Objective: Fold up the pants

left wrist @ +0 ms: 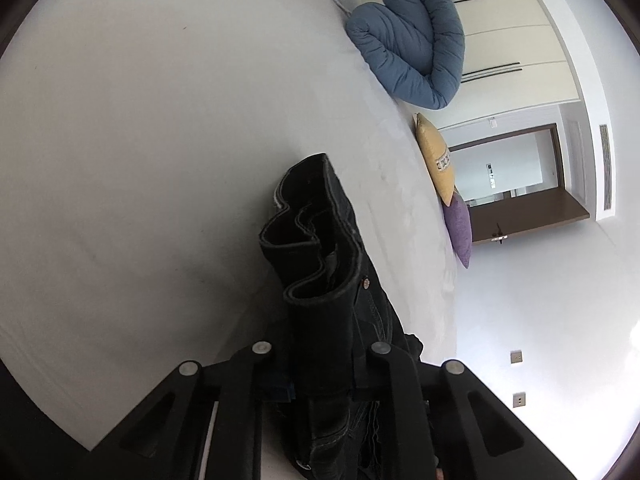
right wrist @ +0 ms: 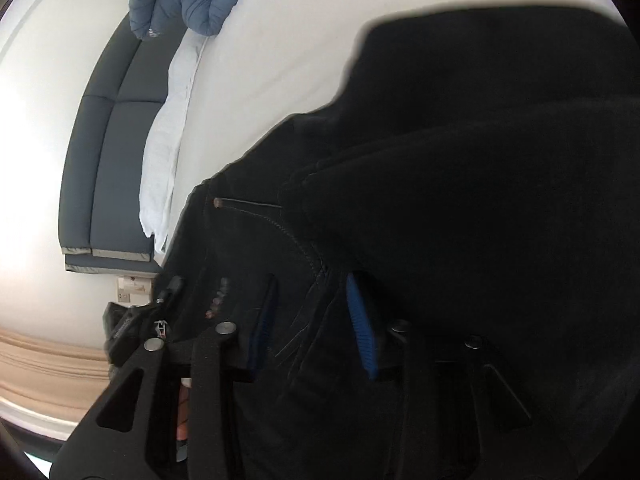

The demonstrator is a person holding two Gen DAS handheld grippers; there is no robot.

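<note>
1. Left wrist view: the left gripper (left wrist: 320, 384) clamps a bunched band of the black pants (left wrist: 320, 248), which rise up the lower centre of the frame above the white bed (left wrist: 160, 140). It is tilted steeply, with the blue duvet (left wrist: 412, 40) at upper right. To fold cleanly, I'd keep that edge taut and level.
2. Right wrist view: the right gripper (right wrist: 316, 328) has its blue pads (right wrist: 360, 328) pinching denim near a seam at lower centre. Dark cloth fills the right side. Both ends should travel together.

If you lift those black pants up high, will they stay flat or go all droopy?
Probably droopy: the black pants already bunch in wavy folds in the left gripper. The thick seams suggest denim, so likely heavyish. The right gripper also has cloth between its fingers.
</note>
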